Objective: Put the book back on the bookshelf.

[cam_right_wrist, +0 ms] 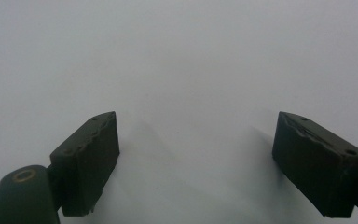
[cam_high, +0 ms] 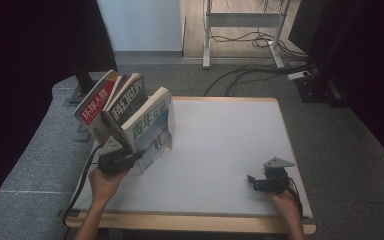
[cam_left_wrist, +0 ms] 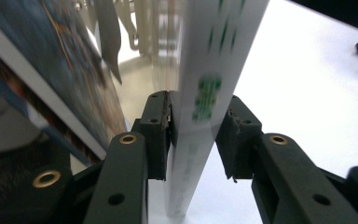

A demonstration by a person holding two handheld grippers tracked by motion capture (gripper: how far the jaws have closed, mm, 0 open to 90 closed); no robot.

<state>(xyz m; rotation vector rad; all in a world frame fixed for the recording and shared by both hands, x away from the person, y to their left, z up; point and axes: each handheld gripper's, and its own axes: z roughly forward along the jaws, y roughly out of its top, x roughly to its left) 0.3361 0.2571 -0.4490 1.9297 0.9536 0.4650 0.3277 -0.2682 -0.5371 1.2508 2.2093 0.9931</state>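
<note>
Three magazines stand fanned and tilted at the left of the white table (cam_high: 220, 140): a red-covered one (cam_high: 96, 107), a dark one (cam_high: 127, 100), and a white one with green lettering (cam_high: 150, 125) in front. My left gripper (cam_high: 132, 151) comes at them from below. In the left gripper view its jaws (cam_left_wrist: 198, 126) are shut on the white magazine's spine (cam_left_wrist: 209, 70), whose lower end touches the table. The dark magazine's cover (cam_left_wrist: 70, 70) leans off to the left, outside the jaws. My right gripper (cam_high: 252, 181) rests low at the table's front right, open, with bare tabletop between its pads (cam_right_wrist: 88, 158).
The table's wooden front edge (cam_high: 190, 222) runs near the person's forearms. Grey carpet surrounds the table. A desk frame (cam_high: 240, 20) and loose cables (cam_high: 250, 70) lie on the floor beyond the far edge. A black stand (cam_high: 82, 75) rises behind the magazines.
</note>
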